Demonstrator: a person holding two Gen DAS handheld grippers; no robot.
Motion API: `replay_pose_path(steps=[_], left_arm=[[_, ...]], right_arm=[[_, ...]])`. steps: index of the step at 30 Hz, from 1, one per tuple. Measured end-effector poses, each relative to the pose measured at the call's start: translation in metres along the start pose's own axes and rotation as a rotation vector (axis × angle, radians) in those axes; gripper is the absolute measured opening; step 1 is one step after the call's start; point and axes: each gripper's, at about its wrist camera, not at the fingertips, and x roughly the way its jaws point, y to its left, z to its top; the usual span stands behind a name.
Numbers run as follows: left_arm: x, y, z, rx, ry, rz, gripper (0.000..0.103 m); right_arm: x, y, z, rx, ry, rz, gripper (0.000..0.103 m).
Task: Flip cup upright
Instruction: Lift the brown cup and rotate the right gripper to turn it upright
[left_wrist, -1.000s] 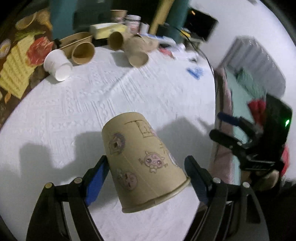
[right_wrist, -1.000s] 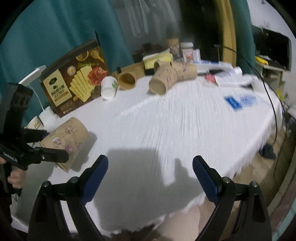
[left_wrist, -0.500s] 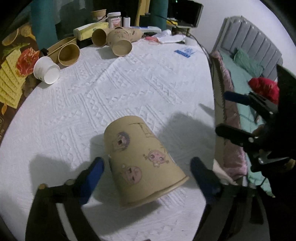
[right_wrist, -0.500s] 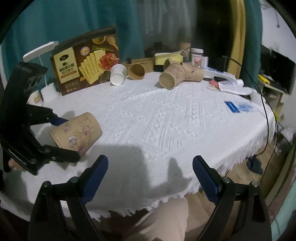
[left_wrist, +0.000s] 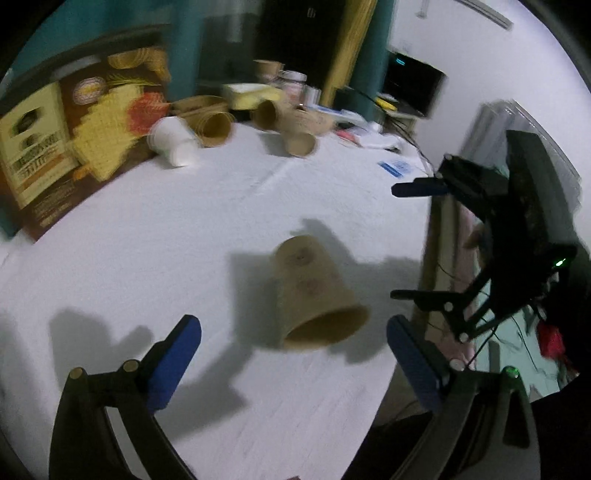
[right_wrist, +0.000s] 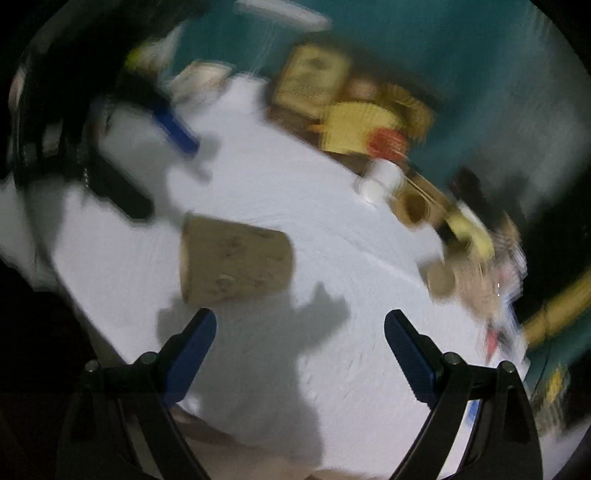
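A brown paper cup (left_wrist: 314, 291) with small cartoon prints lies on its side on the white tablecloth (left_wrist: 184, 240), its mouth turned toward my left gripper. My left gripper (left_wrist: 291, 323) is open; its jaws have just been opening, and the cup rests just past the blue pads (left_wrist: 177, 354), untouched. In the right wrist view the cup (right_wrist: 236, 262) lies ahead and left of my right gripper (right_wrist: 301, 315), which is open with nothing between its fingers. The left gripper (right_wrist: 155, 166) hangs beyond the cup there. The picture is blurred.
A large snack box (left_wrist: 48, 147) stands at the back left. Beside it lie a white cup (left_wrist: 175, 144) and several brown cups (left_wrist: 299, 142), with papers behind. The table edge (left_wrist: 424, 258) runs close on the right, and a bed lies past it.
The left gripper opened, let go of the cup and drew back; the cup now lies on the cloth. The right gripper rolled strongly and swung toward the cup.
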Motion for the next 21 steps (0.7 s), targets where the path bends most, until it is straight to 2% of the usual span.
replay_pose_path(steps=[3,5,7,10,13,17,20,21], left_arm=[[-0.020,0.013,-0.025,-0.070,-0.041,0.114,0.101],[-0.029,0.020,-0.041,-0.113,-0.059,0.181,0.101],[-0.036,0.030,-0.062,-0.193,-0.066,0.214,0.101],[-0.040,0.047,-0.088,-0.330,-0.071,0.208,0.101],[-0.040,0.054,-0.107,-0.404,-0.069,0.204,0.101],[-0.037,0.056,-0.113,-0.422,-0.061,0.188,0.101],[-0.041,0.053,-0.111,-0.403,-0.084,0.170,0.101],[-0.043,0.053,-0.111,-0.398,-0.094,0.160,0.101]], right_arm=[[0.015,0.007,0.018,-0.174,0.033,0.000,0.091],[0.025,0.014,0.025,-0.281,0.066,0.039,0.091],[0.037,0.024,0.028,-0.414,0.103,0.043,0.091],[0.050,0.035,0.030,-0.580,0.157,0.050,0.091],[0.059,0.043,0.033,-0.706,0.200,0.063,0.091],[0.064,0.053,0.038,-0.827,0.233,0.082,0.091],[0.067,0.062,0.037,-0.906,0.246,0.085,0.091],[0.068,0.064,0.038,-0.931,0.252,0.090,0.088]])
